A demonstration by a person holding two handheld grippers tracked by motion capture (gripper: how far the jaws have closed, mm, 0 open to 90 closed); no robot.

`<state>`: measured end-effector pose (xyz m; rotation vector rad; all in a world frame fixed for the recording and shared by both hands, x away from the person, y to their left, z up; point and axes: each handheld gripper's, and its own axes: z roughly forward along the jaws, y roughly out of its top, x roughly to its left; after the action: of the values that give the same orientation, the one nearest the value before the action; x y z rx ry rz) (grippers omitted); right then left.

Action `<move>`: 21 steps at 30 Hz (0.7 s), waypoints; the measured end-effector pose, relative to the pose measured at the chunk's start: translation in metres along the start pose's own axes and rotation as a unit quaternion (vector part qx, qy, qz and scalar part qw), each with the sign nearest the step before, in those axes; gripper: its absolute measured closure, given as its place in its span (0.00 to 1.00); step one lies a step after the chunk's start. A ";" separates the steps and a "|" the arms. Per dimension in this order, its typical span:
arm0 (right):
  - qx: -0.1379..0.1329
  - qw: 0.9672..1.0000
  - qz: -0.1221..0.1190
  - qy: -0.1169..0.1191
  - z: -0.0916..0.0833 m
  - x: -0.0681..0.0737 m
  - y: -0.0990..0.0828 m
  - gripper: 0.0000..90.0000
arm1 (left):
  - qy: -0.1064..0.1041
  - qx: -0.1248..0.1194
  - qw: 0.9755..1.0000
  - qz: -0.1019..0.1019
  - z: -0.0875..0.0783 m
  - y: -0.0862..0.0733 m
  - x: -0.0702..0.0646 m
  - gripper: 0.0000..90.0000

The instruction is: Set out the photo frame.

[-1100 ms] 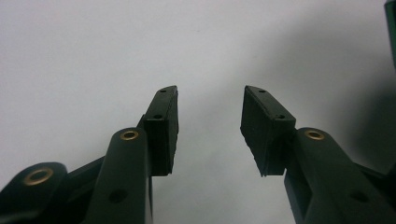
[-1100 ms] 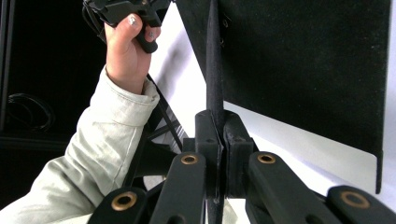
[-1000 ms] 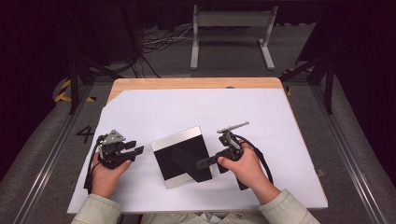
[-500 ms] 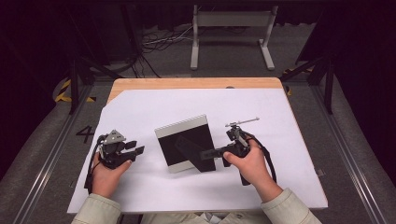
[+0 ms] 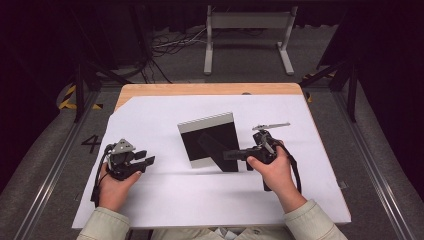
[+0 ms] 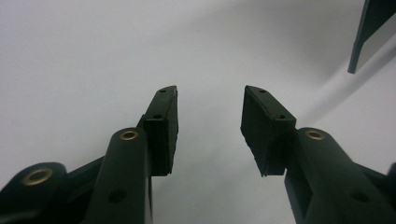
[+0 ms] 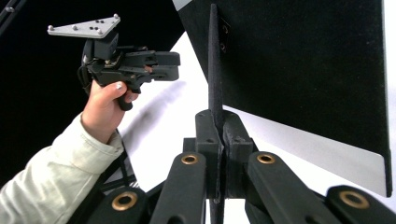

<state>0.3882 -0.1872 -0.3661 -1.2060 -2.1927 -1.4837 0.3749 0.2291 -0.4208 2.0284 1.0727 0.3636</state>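
At mid-table my right gripper (image 5: pixel 235 155) pinches the back stand (image 7: pixel 215 70) of the picture frame (image 5: pixel 210 140), propping it upright; left gripper (image 5: pixel 145 162) waits wide and empty at near left. I'd swing that stand outward slowly, keeping the frame's bottom edge planted

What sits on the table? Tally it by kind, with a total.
Picture frame, its stand clamped by the right hand-held gripper: 1
White sheet: 1
Hand-held grippers, counting the open left hand-held gripper: 2
Total: 4
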 end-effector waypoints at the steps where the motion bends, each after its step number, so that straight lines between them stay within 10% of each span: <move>1: 0.000 1.000 0.000 0.000 0.000 0.000 0.000 0.97 | 0.000 0.000 1.000 0.000 0.000 0.000 0.000 0.63; 21: -0.048 0.997 -0.038 -0.044 -0.015 -0.028 0.002 0.97 | 0.000 0.001 1.000 -0.003 0.001 0.000 0.000 0.63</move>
<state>0.4038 -0.2139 -0.3740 -1.2533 -2.2713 -1.6107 0.3755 0.2290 -0.4214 2.0259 1.0806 0.3602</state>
